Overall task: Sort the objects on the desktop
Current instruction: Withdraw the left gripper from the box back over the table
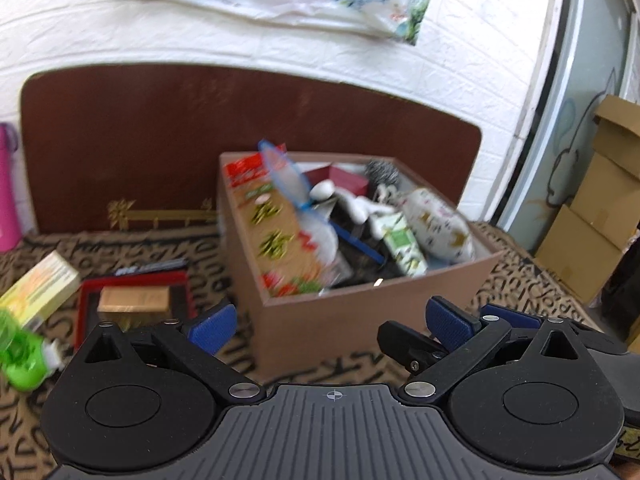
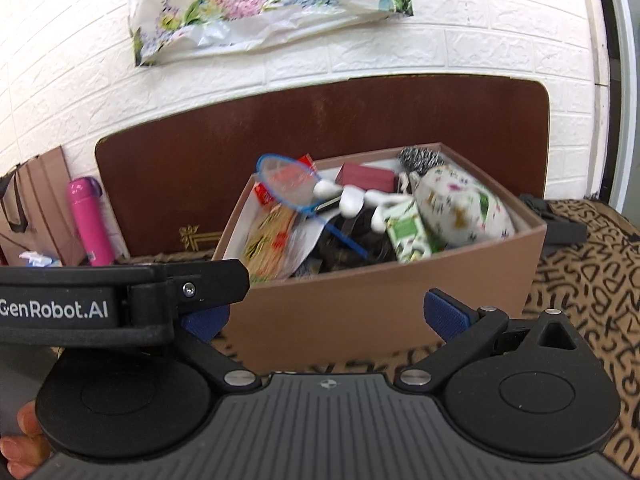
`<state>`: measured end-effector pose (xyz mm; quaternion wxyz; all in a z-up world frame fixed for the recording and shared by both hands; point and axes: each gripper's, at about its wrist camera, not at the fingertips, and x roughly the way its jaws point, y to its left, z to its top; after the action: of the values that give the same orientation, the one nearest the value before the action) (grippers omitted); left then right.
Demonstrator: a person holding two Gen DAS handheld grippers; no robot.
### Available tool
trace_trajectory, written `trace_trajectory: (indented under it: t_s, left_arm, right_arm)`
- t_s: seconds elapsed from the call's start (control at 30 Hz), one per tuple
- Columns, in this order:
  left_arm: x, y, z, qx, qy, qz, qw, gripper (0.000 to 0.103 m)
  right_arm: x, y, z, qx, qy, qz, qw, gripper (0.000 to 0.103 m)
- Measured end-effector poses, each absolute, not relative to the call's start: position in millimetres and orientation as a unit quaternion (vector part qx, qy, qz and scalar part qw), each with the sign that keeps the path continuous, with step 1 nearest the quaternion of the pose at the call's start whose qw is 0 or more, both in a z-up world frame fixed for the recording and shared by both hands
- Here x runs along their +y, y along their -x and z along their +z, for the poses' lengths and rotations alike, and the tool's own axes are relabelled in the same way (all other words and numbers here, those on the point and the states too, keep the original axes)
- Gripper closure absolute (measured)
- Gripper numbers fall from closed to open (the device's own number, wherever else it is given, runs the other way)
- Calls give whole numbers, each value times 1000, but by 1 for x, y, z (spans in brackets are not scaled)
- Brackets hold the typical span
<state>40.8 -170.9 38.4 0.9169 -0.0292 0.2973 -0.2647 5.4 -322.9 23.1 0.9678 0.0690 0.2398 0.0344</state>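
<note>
Two claws hang wide open and hold nothing. Near the tabletop's left edge lie a green toy (image 1: 20, 354), a yellow box (image 1: 38, 290) and a red tray (image 1: 134, 300). Just past the left claw (image 1: 326, 320) sits the brown box (image 1: 360, 312), full of things: a blue racket (image 1: 286, 176), a green carton (image 1: 404, 244), a spotted pouch (image 1: 438, 224). The right claw (image 2: 324, 316) hangs close before that box too.

"GenRobot.AI" stands in white on the left gripper (image 2: 120, 300).
</note>
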Motion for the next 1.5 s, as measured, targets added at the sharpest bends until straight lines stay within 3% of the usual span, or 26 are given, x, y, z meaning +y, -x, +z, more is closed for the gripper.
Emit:
trace_trajectory:
  t_s: [0.53,1.5]
  left_arm:
    - [-120,-15,8,336,8,-211,918,0]
    - [-34,-40,-16,352,78,-186,914,0]
  right_arm:
    - [-266,11,-12,297,-81,68,949,0]
    - [-189,-13,-22,300,-32,172,938,0]
